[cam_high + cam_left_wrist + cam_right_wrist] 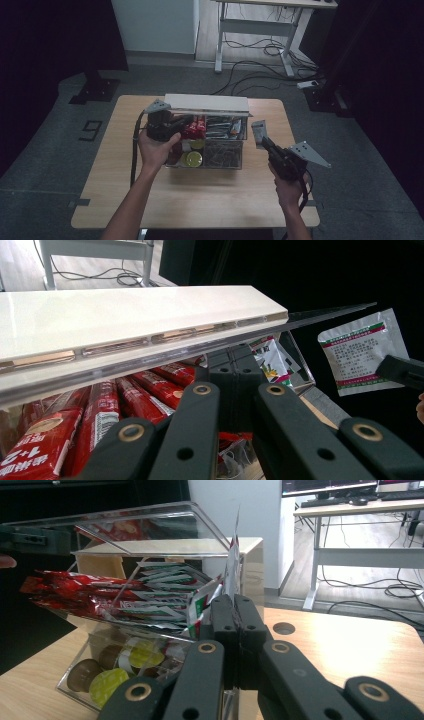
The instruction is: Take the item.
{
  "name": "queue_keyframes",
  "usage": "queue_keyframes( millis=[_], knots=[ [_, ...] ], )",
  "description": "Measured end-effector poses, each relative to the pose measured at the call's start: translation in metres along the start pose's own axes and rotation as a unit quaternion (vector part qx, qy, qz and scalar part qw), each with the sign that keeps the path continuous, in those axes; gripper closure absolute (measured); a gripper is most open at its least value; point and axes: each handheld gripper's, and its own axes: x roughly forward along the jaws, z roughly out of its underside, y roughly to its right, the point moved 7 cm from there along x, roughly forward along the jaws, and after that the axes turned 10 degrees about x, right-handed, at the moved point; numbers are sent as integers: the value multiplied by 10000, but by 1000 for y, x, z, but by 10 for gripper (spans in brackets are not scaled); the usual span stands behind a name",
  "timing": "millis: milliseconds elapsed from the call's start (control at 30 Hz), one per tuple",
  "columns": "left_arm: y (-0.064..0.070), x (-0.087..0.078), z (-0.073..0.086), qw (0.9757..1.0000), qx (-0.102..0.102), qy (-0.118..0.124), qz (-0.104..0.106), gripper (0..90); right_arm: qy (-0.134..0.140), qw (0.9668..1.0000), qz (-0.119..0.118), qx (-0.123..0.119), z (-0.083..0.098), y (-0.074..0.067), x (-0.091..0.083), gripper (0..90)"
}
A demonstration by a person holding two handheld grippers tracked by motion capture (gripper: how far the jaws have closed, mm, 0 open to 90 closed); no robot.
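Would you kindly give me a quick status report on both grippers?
Left gripper shut on lid of clear box. Right gripper shut on white sachet, beside box. Nothing blocking.

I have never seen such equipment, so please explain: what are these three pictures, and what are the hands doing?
A person sits at a wooden table with a hand-held gripper in each hand. One picture is from a camera above; the other two come from cameras riding on the grippers, looking along their black jaws. On the table stands a clear box with compartments of red packets, sachets and coffee capsules. The left hand-held gripper, shut, is at the box's raised lid. The right hand-held gripper is shut on a small white sachet, held beside the box.
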Motion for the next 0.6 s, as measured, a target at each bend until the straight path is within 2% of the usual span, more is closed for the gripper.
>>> queue_keyframes(
  millis=[600],
  knots=[
    [0,0,1,10000,-7,-6,-7,900,-59,9998,146,146,10,23,-10,888]
  ],
)
